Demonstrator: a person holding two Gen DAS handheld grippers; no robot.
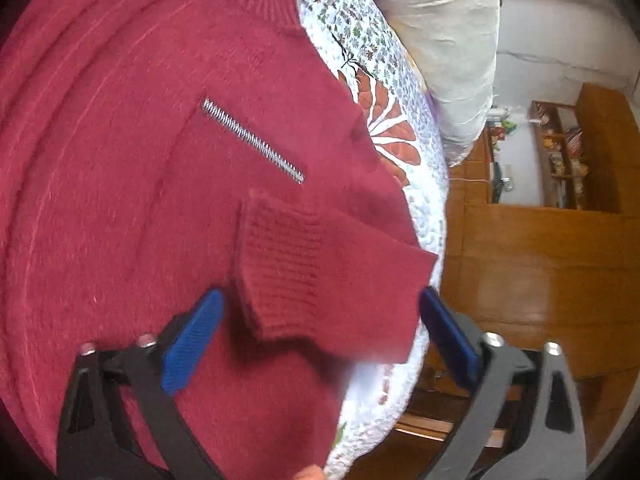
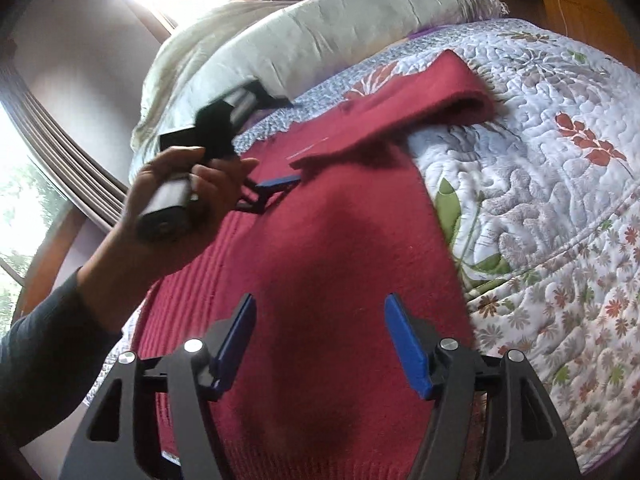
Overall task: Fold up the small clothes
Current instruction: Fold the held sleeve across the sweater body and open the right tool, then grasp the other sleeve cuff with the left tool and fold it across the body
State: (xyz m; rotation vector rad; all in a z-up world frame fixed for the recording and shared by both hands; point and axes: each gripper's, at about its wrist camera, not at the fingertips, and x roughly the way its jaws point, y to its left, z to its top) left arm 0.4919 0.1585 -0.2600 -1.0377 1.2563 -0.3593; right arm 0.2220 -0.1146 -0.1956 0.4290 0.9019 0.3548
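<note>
Lying flat on quilt (image 2: 540,128), maroon sweater (image 2: 320,260) with sleeve cuff (image 1: 288,268) folded inward; left gripper (image 1: 320,328) and right gripper (image 2: 320,340) both wide open, empty; recommend pinching cuff squarely, smoothing flat.

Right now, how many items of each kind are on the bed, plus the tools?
Red sweater: 1
Floral quilt: 1
Pale pillow or duvet: 1
Left tool, open: 1
Right tool, open: 1
Total: 5
</note>
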